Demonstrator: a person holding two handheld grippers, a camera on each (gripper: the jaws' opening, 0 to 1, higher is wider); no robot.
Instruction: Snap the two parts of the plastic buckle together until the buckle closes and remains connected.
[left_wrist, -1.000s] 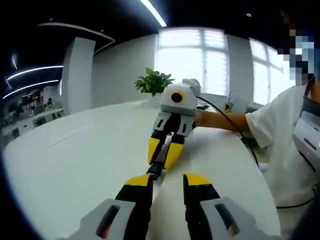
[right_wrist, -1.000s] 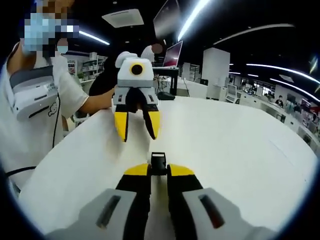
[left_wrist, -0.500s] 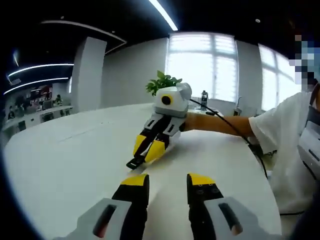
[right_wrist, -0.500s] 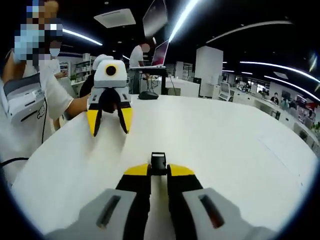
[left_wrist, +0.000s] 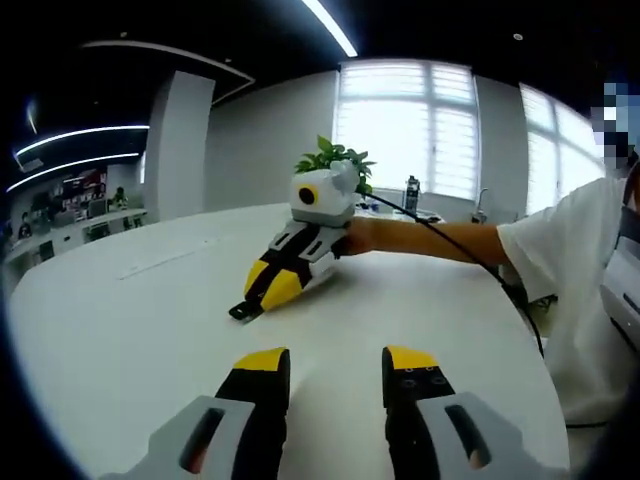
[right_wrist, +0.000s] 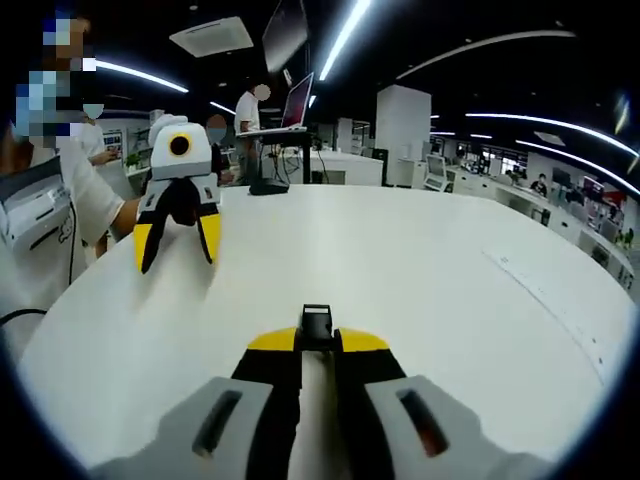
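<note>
Left gripper view: the left gripper (left_wrist: 325, 372) hangs over the white table (left_wrist: 130, 330) with its jaws apart and nothing between them.
Right gripper: seen at 11 o'clock from the left one, the right gripper (left_wrist: 262, 290) lies low on the table, jaws pinched together on the black buckle (left_wrist: 243, 310).
Right gripper view: the buckle (right_wrist: 316, 326) pokes out past the yellow tips of the right gripper (right_wrist: 317, 342); the jaws are narrow and clamped on it.
Other gripper there: the left gripper (right_wrist: 177, 236) sits at 10 o'clock, well apart, jaws spread and bare.
Buckle state: I can make out one black piece only; whether both halves are already joined in it I cannot tell, as it is small and partly hidden by the jaws.
Step in hand: likely checking or finishing the closure.
Doing it well: keep the right grip steady and low on the table, bring the left gripper in along the buckle's long axis, not from the side.
Care: press straight, since a skewed push could twist the piece out of the jaws.
Background: a potted plant (left_wrist: 336, 158) and a bottle (left_wrist: 412, 191) stand at the far edge.
</note>
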